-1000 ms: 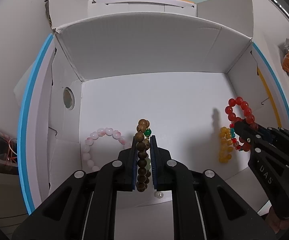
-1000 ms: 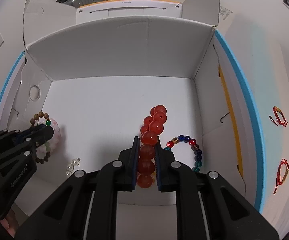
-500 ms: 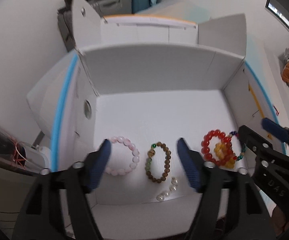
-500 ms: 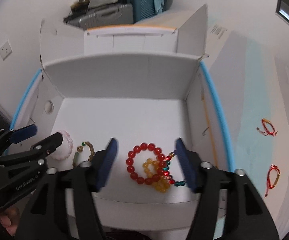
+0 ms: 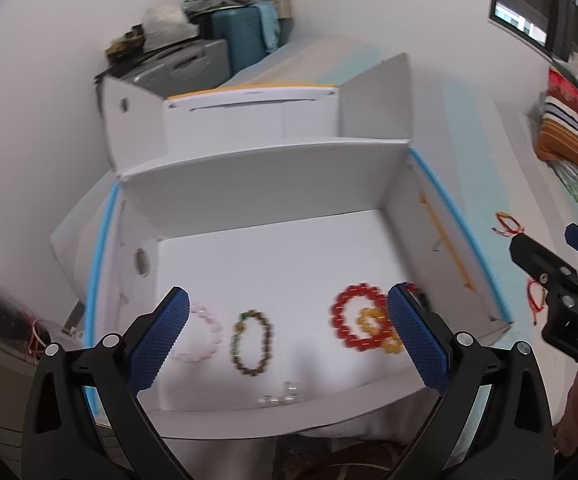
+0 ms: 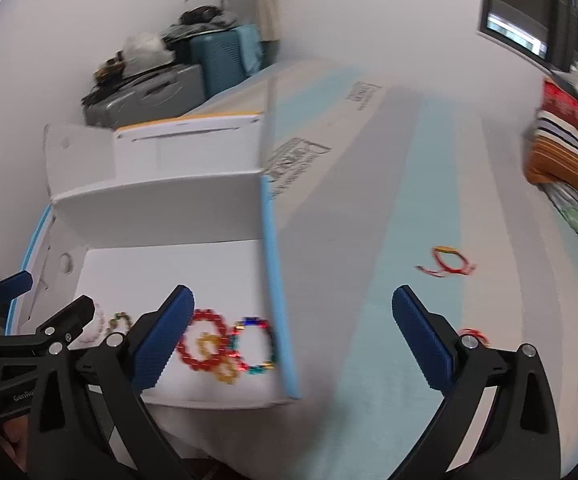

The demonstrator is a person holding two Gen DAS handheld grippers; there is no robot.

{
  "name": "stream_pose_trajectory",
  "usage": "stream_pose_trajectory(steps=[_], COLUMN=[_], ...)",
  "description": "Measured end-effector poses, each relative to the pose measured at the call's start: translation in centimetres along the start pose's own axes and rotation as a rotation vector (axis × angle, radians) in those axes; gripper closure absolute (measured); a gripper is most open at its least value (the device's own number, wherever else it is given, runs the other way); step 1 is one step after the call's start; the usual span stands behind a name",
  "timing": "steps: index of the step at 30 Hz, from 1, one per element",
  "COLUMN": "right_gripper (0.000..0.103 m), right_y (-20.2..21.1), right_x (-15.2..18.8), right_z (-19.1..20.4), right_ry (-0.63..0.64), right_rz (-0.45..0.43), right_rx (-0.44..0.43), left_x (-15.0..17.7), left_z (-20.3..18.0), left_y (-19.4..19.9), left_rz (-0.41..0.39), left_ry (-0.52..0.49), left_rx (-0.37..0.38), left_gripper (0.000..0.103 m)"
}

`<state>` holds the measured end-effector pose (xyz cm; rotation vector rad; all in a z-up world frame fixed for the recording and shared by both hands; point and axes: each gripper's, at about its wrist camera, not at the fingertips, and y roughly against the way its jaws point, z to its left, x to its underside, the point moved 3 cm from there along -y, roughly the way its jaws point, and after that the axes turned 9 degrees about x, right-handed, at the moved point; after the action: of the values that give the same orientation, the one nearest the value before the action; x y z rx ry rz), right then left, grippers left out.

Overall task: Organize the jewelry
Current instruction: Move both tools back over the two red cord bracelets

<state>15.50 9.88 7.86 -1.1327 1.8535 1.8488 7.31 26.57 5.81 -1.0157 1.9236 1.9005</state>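
Clearly visible in both wrist views, a white box (image 5: 273,184) with blue-edged flaps stood open on the bench (image 6: 409,240), its floor holding most of the jewelry. Along the near part of that floor lay, from left to right in the left view, a pink bracelet (image 5: 205,340), a brown bracelet (image 5: 253,342), and a red bracelet (image 5: 355,322) overlapping a yellow bracelet (image 5: 377,328). A multicoloured bracelet (image 6: 255,346), seen in the right view, lay against the box's right wall and touched the red and yellow pair. Small pale beads (image 5: 283,394) sat near the front wall, just below the brown bracelet. Two red cords (image 6: 445,266) were left outside the box on the bench, well apart from it, one partly hidden behind a finger of the right gripper. By this showing the task was well advanced, with five bracelets boxed and the cords apparently outstanding.

Both grippers were raised above the near edge of the box and pointed steeply downward. The left gripper (image 5: 287,340) had just been opening; its fingers stood wide, with nothing pressed between them. The right gripper (image 6: 291,342) had likewise just been opening, its fingers wide and empty, straddling the box's right wall in its own view.
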Motion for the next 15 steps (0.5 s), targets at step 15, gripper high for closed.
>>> stream_pose_trajectory(steps=[15], right_gripper=[0.008], right_y=[-0.1], right_x=[3.4], right_z=[-15.5], right_ry=[-0.157], right_rz=[0.014], right_rx=[0.108], left_x=[-2.0], left_z=[-14.4], left_y=[-2.0], left_rz=[-0.002], left_ry=[-0.137], left_rx=[0.143], left_gripper=[0.006])
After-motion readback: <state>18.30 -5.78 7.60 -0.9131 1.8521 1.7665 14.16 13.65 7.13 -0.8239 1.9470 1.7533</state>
